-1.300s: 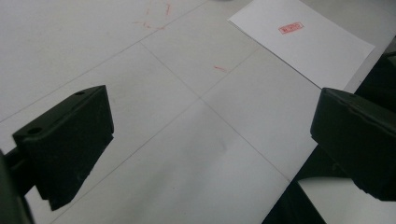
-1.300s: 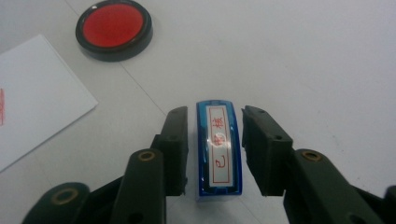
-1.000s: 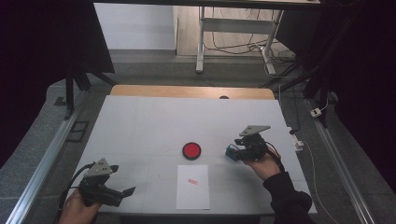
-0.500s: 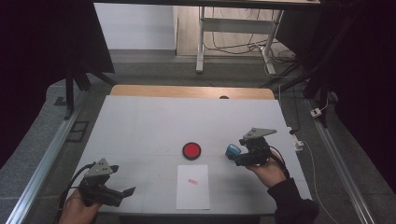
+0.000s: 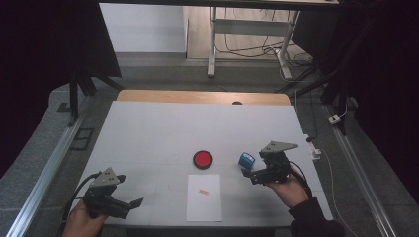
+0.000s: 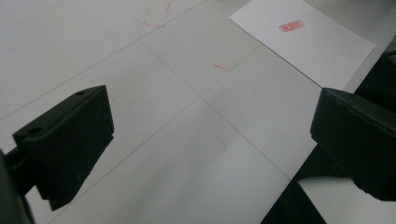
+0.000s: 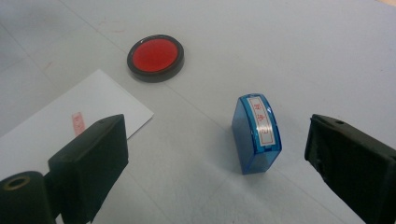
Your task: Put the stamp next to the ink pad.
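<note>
Your left gripper (image 5: 129, 203) hangs low over the near left corner of the desk (image 5: 148, 133), jaws spread wide with nothing between them. Its own view adds what the high view blurs: the sheet of paper (image 6: 303, 39) lies ahead and to the right of those jaws, and the red stamp mark (image 6: 292, 26) on it is a small framed rectangle.

Further right, beyond the paper, sits the round red ink pad (image 5: 202, 159). Your right gripper (image 5: 249, 174) has just been opening its jaws, and they now stand wide and free of the blue stamp (image 5: 246, 160). In the high view the stamp looks to be just off the gripper's tip. The right gripper view shows it standing on the desk between the two jaws, nearer the right one and touching neither, its label (image 7: 261, 121) facing up.
</note>
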`<state>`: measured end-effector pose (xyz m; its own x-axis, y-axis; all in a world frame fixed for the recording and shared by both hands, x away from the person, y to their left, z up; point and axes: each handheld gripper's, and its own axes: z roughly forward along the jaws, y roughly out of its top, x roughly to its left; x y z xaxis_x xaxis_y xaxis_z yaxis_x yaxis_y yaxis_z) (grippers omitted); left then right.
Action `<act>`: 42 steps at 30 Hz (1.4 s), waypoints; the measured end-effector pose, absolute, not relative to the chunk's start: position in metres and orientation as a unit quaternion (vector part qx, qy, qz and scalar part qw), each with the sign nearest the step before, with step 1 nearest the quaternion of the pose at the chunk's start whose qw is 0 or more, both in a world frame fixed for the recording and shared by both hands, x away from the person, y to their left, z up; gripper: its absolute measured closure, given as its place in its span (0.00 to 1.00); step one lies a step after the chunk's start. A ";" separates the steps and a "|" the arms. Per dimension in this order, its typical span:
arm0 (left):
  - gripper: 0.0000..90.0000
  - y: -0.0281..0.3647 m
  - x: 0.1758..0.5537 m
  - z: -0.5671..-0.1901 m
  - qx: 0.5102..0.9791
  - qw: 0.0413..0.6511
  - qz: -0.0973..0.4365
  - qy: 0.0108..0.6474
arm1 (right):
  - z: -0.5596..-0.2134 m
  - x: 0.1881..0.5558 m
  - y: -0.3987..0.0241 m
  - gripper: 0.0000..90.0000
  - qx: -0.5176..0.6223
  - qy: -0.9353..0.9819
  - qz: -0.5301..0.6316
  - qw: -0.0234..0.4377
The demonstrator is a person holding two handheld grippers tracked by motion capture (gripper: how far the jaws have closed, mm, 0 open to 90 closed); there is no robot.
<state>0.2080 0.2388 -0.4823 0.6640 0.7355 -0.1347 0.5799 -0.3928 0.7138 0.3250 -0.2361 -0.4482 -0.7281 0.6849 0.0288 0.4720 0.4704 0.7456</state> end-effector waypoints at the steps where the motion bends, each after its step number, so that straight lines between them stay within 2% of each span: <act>1: 0.00 0.239 0.208 -0.482 0.828 0.382 0.102 0.397 | -0.448 0.323 -0.237 0.05 0.342 0.846 0.383 0.140; 8: 0.00 0.239 0.208 -0.482 0.828 0.382 0.101 0.398 | -0.446 0.310 -0.244 0.00 0.353 0.837 0.387 0.160; 17: 0.00 0.239 0.208 -0.483 0.828 0.381 0.100 0.398 | -0.445 0.290 -0.255 0.00 0.364 0.827 0.388 0.182; 42: 0.00 0.239 0.208 -0.483 0.827 0.380 0.102 0.402 | -0.450 0.251 -0.301 0.00 0.422 0.811 0.362 0.182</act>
